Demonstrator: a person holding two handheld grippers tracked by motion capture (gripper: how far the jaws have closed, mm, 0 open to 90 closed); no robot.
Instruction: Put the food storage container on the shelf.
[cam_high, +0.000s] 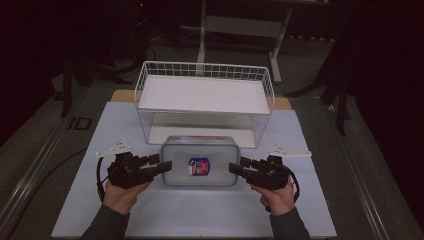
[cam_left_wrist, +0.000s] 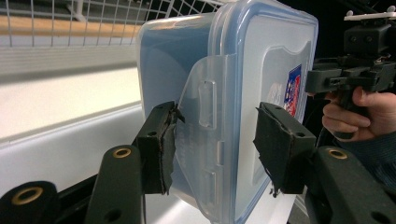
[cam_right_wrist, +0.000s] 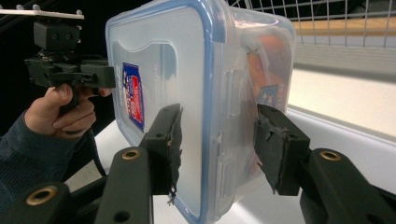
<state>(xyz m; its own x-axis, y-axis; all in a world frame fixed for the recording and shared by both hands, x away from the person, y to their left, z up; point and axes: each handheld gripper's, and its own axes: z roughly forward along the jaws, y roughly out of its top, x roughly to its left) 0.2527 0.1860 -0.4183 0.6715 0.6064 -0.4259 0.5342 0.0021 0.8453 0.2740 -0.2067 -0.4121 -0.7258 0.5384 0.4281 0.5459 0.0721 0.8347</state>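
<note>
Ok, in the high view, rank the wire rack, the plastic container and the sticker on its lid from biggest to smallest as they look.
1. Wire rack, the largest, though it stands farther from the camera.
2. Plastic container, clearly smaller across.
3. Sticker, a small patch on the container's lid.
</note>
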